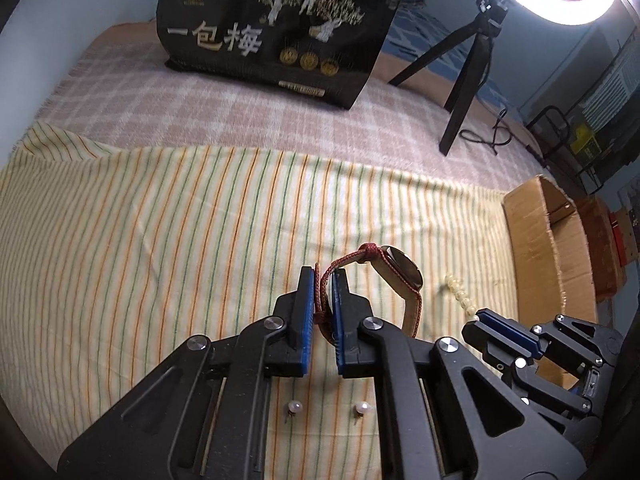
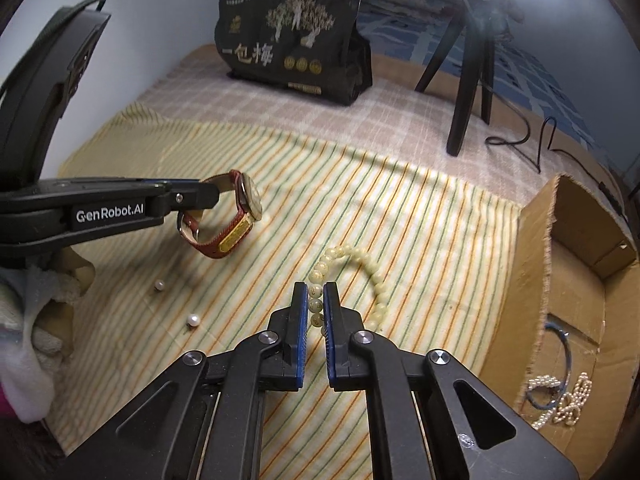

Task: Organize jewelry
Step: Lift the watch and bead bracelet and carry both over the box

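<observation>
My left gripper (image 1: 323,280) is shut on the red strap of a wristwatch (image 1: 396,276) and holds it above the striped cloth (image 1: 160,220); the watch also shows in the right wrist view (image 2: 236,216). My right gripper (image 2: 316,292) is shut on a pale bead bracelet (image 2: 360,264) that lies on the cloth, with part of it showing in the left wrist view (image 1: 460,292). Two loose pearls (image 1: 295,406) (image 1: 363,407) lie on the cloth below the left gripper, also in the right wrist view (image 2: 160,285) (image 2: 193,320).
A cardboard box (image 2: 536,280) at the right holds a pearl chain (image 2: 560,400) and a bangle (image 2: 560,364). A black bag (image 1: 276,28) and a black tripod (image 1: 468,76) stand at the back. White cloth (image 2: 24,340) is at the left.
</observation>
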### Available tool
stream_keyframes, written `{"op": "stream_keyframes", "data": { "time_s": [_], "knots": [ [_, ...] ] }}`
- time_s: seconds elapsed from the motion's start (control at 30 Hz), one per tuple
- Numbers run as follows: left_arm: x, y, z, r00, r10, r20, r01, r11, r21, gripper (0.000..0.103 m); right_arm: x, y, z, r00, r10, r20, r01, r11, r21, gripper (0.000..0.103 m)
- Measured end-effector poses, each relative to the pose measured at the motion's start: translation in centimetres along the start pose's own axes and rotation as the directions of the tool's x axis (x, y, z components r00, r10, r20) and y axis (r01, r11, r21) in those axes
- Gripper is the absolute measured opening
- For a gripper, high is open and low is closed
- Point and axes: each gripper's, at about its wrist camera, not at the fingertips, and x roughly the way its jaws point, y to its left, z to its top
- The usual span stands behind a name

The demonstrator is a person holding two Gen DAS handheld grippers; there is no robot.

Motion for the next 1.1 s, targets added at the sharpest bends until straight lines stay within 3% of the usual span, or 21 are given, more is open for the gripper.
{"op": "stream_keyframes", "data": {
  "time_s": [0.53,1.1],
  "knots": [
    [-4.9,-2.1,-0.5,0.996,-0.051,0.071,0.049,0.998,0.029,0.007,-5.9,0.0,0.5,0.995,-0.004,0.103,0.003,1.000,0.012,0.006],
    [-9.6,-7.5,-2.4,0.986,-0.119,0.120,0.103,0.986,0.129,0.007,-13.5,-3.7,-1.0,0.973,-0.061,0.223,0.042,0.995,0.090,0.006]
  ]
}}
